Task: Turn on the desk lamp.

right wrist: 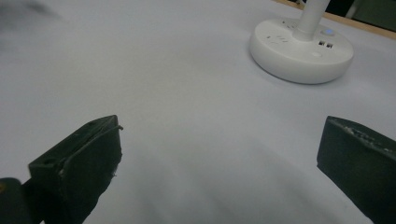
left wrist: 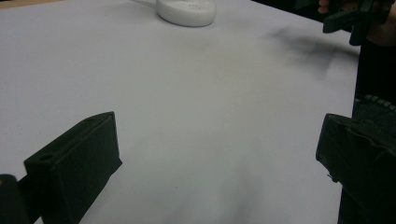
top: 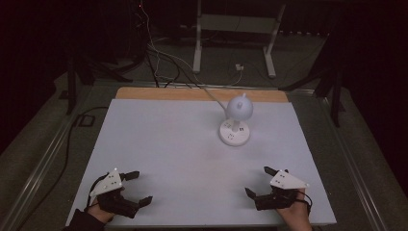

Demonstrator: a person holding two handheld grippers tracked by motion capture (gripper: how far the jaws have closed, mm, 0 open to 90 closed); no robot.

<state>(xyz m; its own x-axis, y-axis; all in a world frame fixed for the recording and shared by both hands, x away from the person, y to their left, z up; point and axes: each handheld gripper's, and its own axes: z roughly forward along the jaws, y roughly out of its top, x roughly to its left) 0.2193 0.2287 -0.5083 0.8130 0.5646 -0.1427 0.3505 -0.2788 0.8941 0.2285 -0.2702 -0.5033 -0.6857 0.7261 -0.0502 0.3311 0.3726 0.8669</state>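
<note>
A white desk lamp with a round base and a dome head stands on the white table at the back right of centre. Its base has small ports and a lit button. My left gripper rests at the front left, open, nothing between its jaws. My right gripper rests at the front right, open and empty too. In the left gripper view the right gripper appears at the top right. Both stand well apart from the lamp.
A wooden strip edges the table's far side. Cables trail on the dark floor behind, beside a white frame stand. A metal rail runs along the table's left.
</note>
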